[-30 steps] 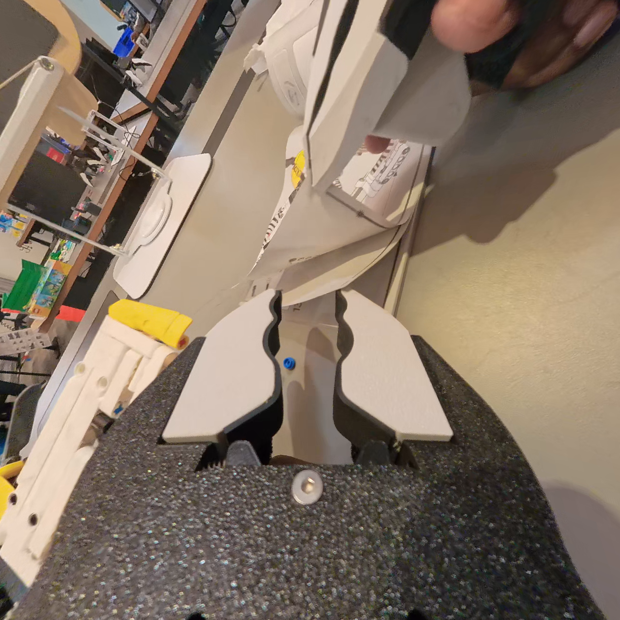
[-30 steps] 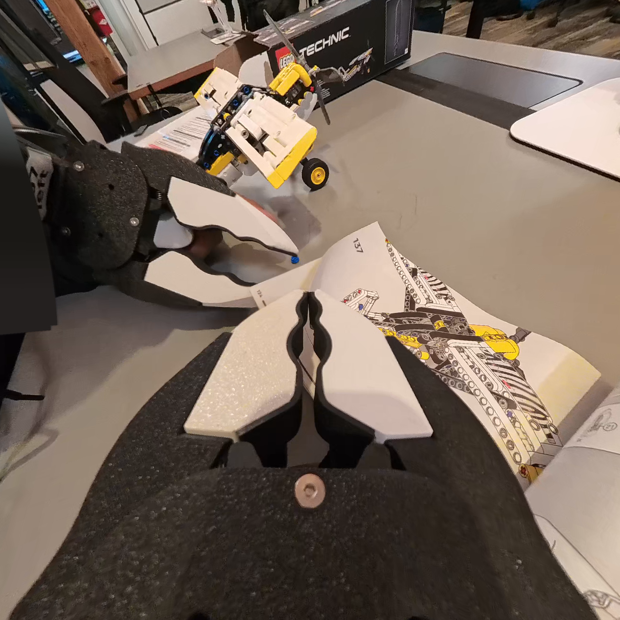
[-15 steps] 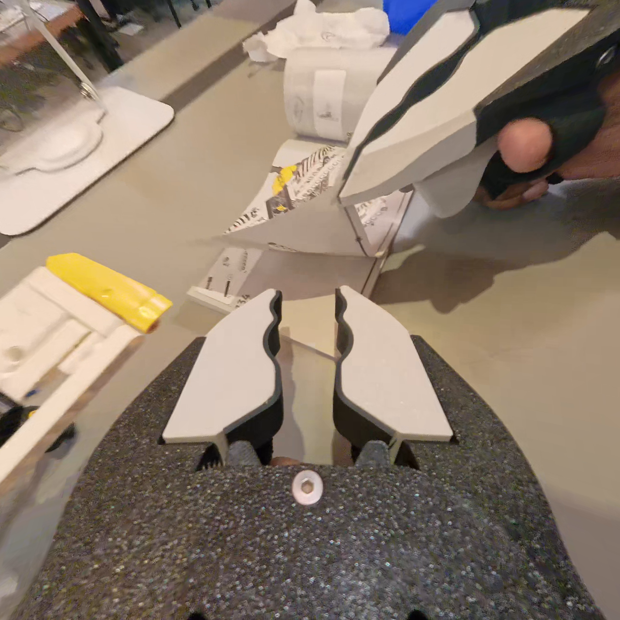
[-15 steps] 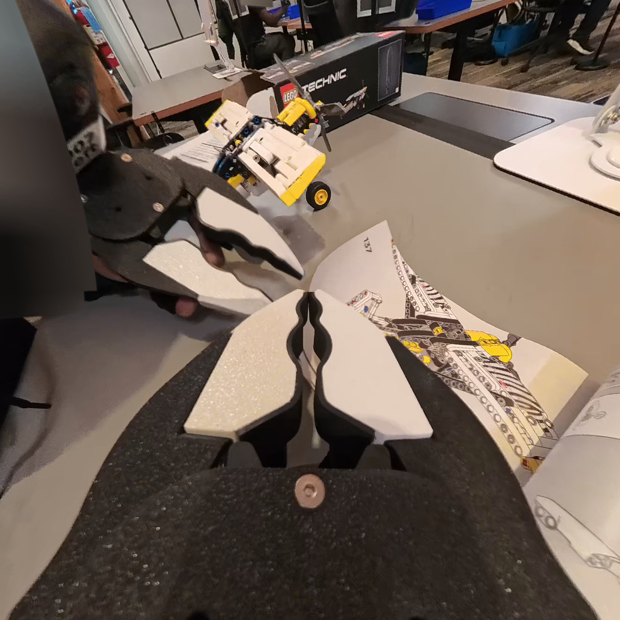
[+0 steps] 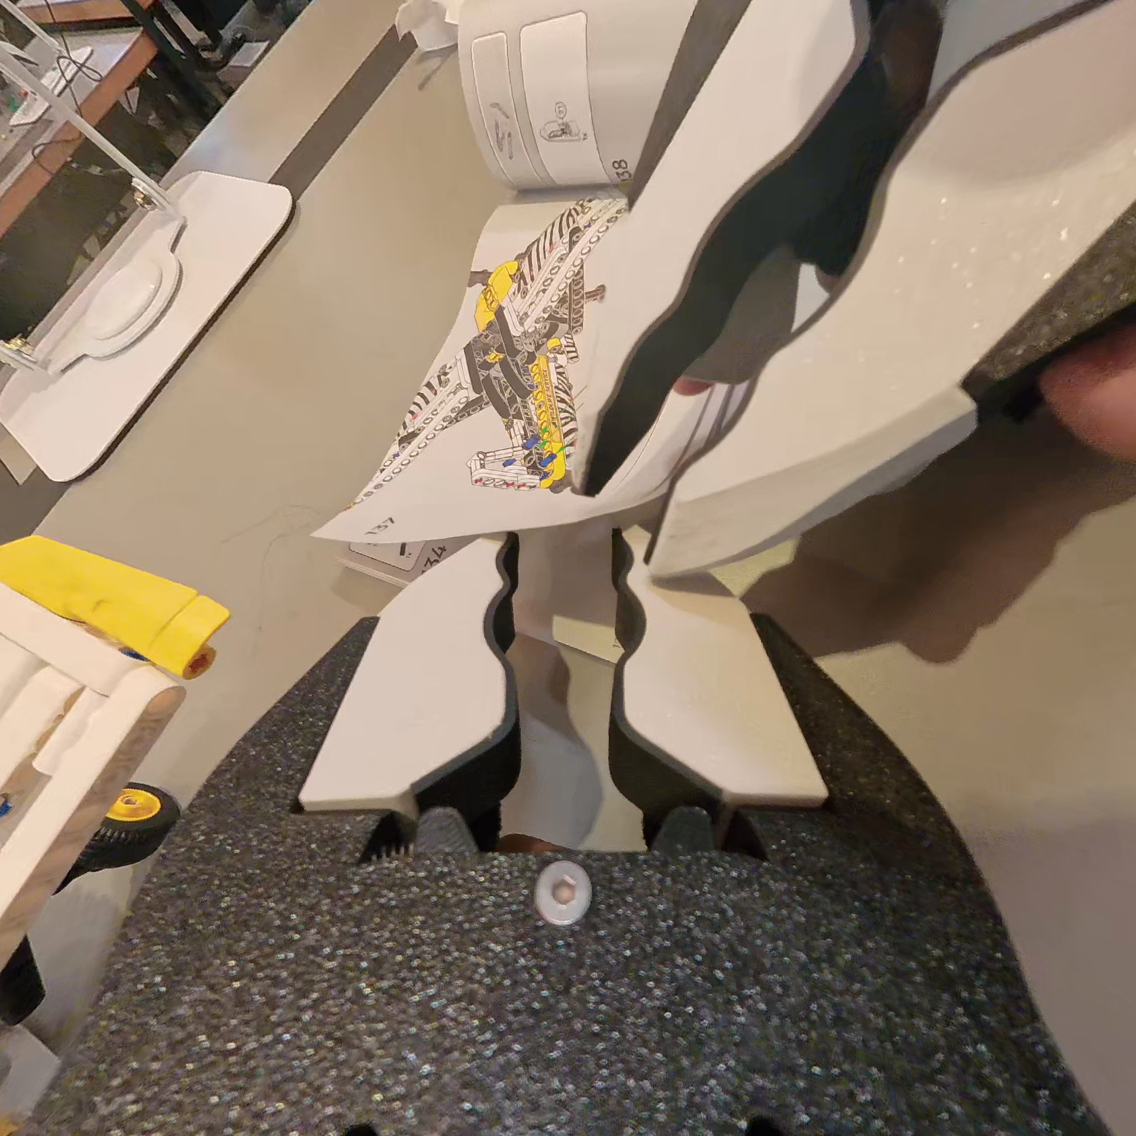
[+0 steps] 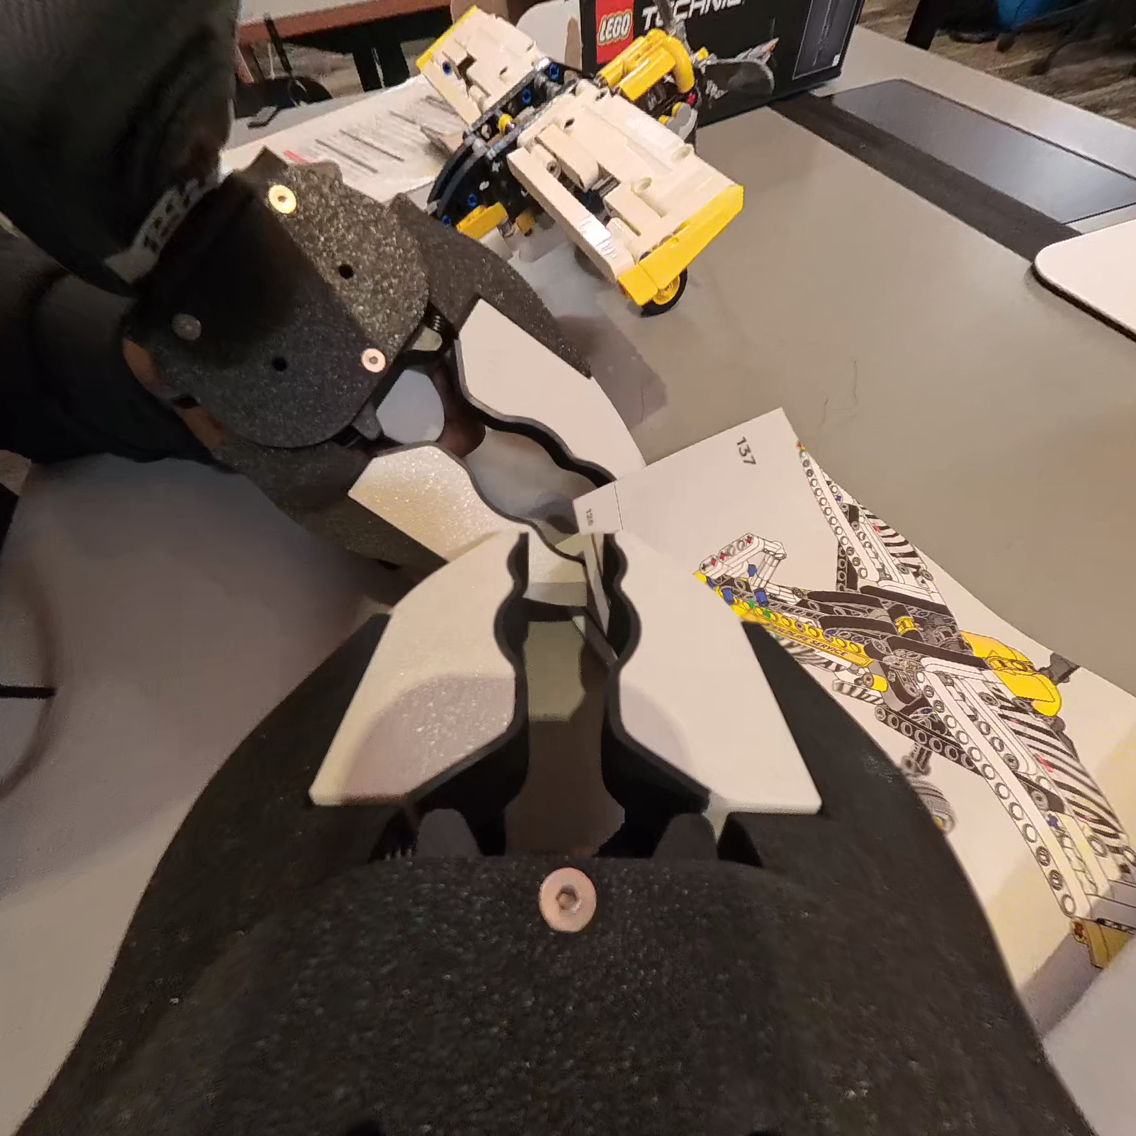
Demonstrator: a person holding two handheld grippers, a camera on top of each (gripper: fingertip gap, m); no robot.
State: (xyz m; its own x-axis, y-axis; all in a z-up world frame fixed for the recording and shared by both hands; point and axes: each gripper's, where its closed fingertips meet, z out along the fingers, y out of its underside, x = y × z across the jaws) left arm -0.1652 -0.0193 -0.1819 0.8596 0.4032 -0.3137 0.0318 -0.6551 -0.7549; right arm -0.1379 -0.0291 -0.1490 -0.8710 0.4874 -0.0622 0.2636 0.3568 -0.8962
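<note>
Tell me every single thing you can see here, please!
table: one, grey, under everything
instruction booklet: one, white with a yellow and black drawing, open on the table, one page curled up
toy plane: one, white and yellow, on the table behind the booklet
box: one, black, behind the toy plane
printed sheet: one, white, beside the toy plane
flat base: one, white, far side of the table
left hand-held gripper: one, black with white fingers, open, tips next to the booklet's corner
right hand-held gripper: one, black with white fingers, open, curled page's edge between its fingers
</note>
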